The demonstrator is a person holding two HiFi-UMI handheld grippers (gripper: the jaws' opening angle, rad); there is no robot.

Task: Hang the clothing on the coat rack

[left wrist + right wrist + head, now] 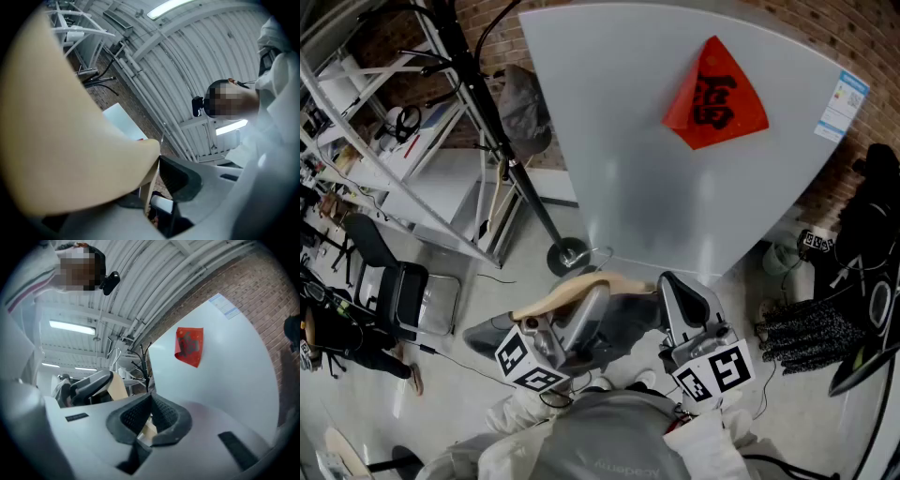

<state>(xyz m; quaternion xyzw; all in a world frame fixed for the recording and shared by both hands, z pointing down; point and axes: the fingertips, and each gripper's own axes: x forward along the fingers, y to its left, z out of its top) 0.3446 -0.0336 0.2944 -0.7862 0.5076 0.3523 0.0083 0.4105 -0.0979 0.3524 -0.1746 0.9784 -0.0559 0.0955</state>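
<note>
I hold a pale wooden hanger [565, 292] with a metal hook [598, 255] low in front of me, between both grippers. My left gripper [596, 296] is shut on its middle; in the left gripper view the hanger [61, 140] fills the left side, pinched at the left gripper's [155, 165] jaws. My right gripper [667, 285] is shut on the hanger's right end, where a beige sliver [149, 428] shows below its closed pads [161, 414]. Dark grey cloth [623, 321] hangs under the hanger. The black coat rack [492, 122] stands ahead on a round base [568, 254] and carries a grey garment [523, 108].
A large pale grey panel [675, 187] with a red paper [714, 94] stands just behind the rack's base. Metal shelving [389, 141] and a black chair [398, 291] are at the left. Black garments [811, 323] lie at the right.
</note>
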